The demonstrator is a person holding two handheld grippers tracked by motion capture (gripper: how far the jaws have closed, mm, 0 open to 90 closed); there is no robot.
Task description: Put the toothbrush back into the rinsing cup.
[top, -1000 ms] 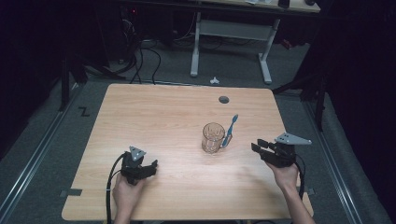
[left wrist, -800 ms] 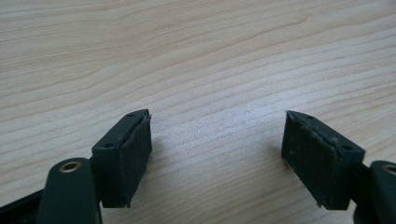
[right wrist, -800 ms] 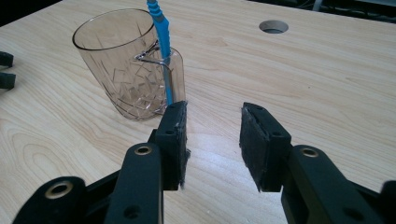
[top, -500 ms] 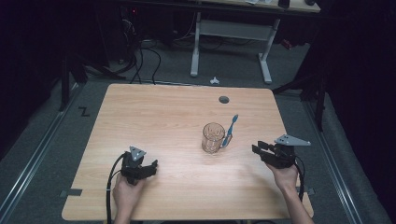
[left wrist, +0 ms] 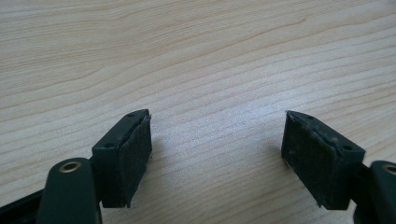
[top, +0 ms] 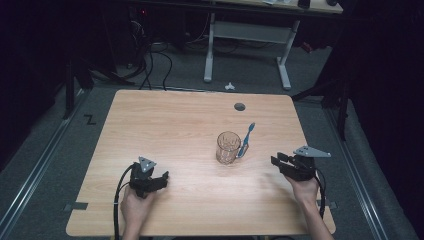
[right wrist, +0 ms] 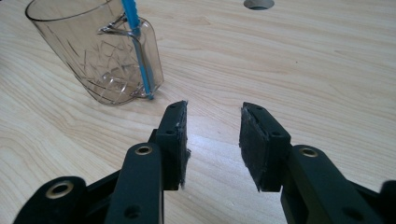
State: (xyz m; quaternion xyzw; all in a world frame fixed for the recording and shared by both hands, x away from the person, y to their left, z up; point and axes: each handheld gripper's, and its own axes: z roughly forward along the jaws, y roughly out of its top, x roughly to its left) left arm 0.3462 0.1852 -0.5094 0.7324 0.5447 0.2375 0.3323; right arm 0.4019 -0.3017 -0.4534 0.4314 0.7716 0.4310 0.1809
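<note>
A clear cut-glass mug (top: pixel 228 147) (right wrist: pixel 100 56) stands upright near the middle of the wooden table (top: pixel 175 125). A blue toothbrush (top: pixel 246 140) (right wrist: pixel 137 51) leans against its handle side, its tip on the table. My right gripper (top: pixel 277 161) (right wrist: pixel 212 135) sits low to the right of the mug, jaws open with only bare wood between them. My left gripper (top: pixel 161 178) (left wrist: pixel 217 154) rests at the front left, jaws wide open over bare table, nothing held.
A round cable hole (top: pixel 239 106) (right wrist: pixel 258 3) lies in the table behind the mug. A second desk's white legs (top: pixel 208 50) and cables stand on the floor beyond the far edge. A rail (top: pixel 35 165) runs along the floor on the left.
</note>
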